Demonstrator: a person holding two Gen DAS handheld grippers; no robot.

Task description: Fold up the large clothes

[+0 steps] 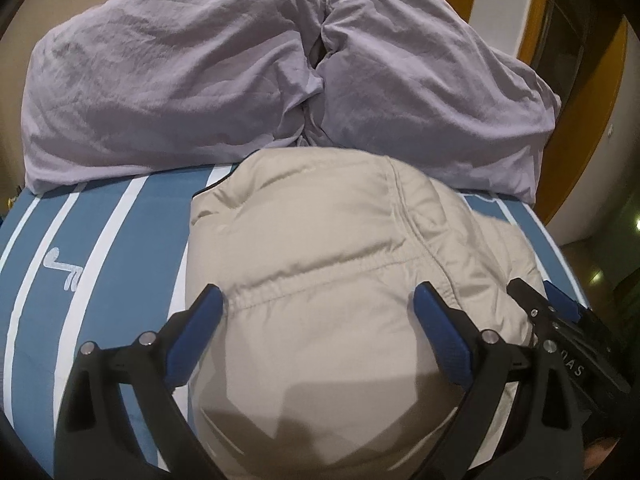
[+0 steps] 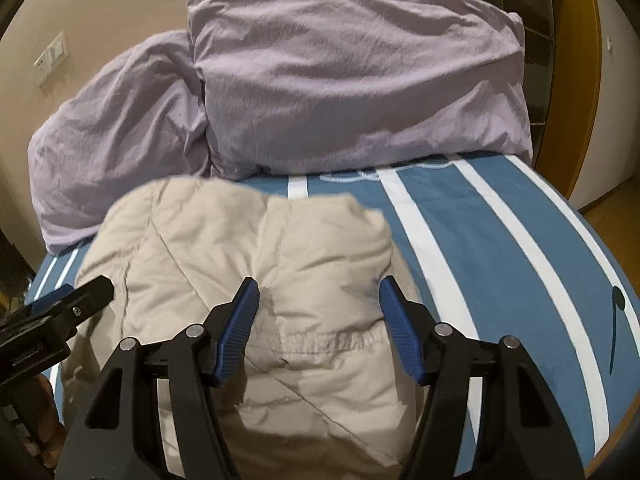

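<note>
A beige puffy jacket [image 1: 320, 264] lies folded into a compact bundle on the blue and white striped bed sheet [image 1: 120, 240]. It also shows in the right wrist view [image 2: 240, 256]. My left gripper [image 1: 318, 300] is open, its blue pads spread over the bundle's near left part, holding nothing. My right gripper [image 2: 316, 296] is open above the bundle's near right part, over an elastic hem [image 2: 332, 338]. The right gripper shows at the lower right of the left wrist view [image 1: 560, 312], and the left gripper at the left edge of the right wrist view [image 2: 68, 300].
Two lilac pillows [image 1: 168, 92] [image 1: 432, 104] lie across the head of the bed behind the jacket. A beige wall with a socket plate [image 2: 52, 58] stands at the left. A wooden door frame [image 2: 576, 80] and floor lie to the right of the bed [image 2: 520, 248].
</note>
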